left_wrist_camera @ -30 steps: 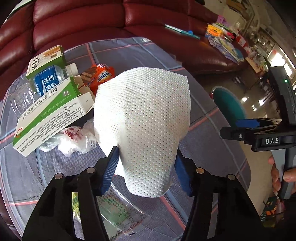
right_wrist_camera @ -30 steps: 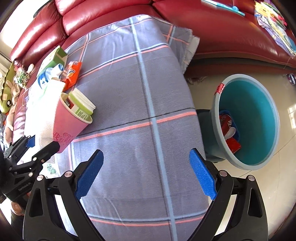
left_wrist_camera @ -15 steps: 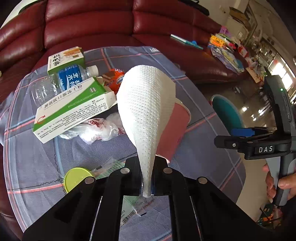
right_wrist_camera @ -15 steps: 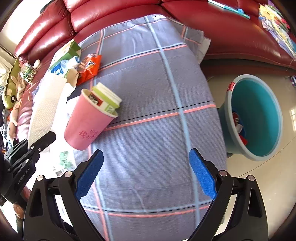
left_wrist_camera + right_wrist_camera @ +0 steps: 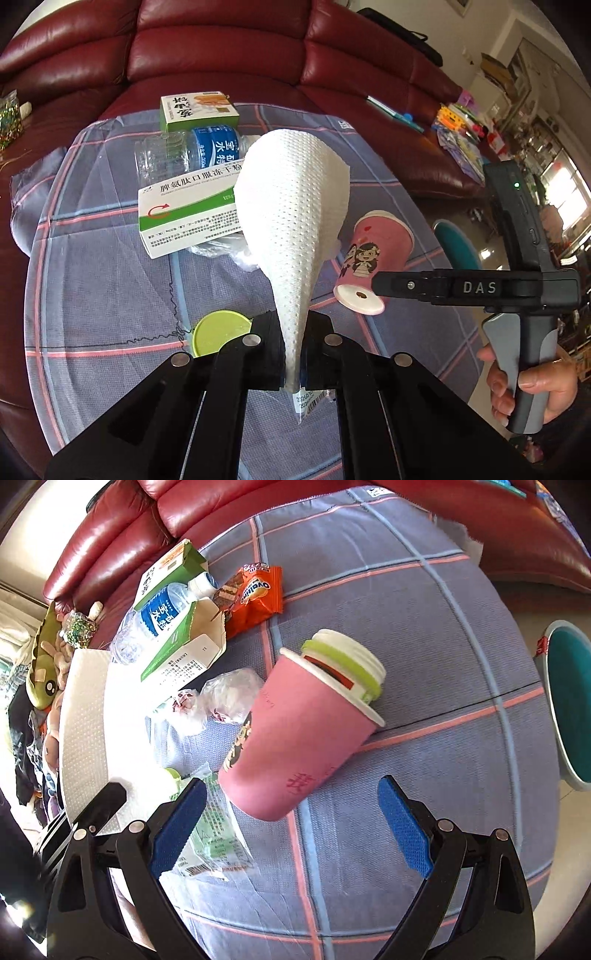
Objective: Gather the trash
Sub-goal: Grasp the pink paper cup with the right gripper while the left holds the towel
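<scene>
My left gripper (image 5: 293,350) clenched on paper towel (image 5: 295,206), right gripper (image 5: 288,819) spread wide over pink cup (image 5: 295,734), plaid tablecloth (image 5: 424,635) littered, red leather sofa (image 5: 221,48) behind, teal bin (image 5: 570,705) on floor.

Both wrist views close, angled down, sharing the pink cup (image 5: 373,258) (image 5: 295,734)

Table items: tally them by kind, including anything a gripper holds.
Cardboard boxes: 2
Plastic water bottle: 1
Orange snack packet: 1
Pink paper cup: 1
Green-rimmed jar in the cup: 1
Green lid: 1
Paper towel: 1
Crumpled plastic bag: 1
Clear printed wrapper: 1
Total: 10
</scene>
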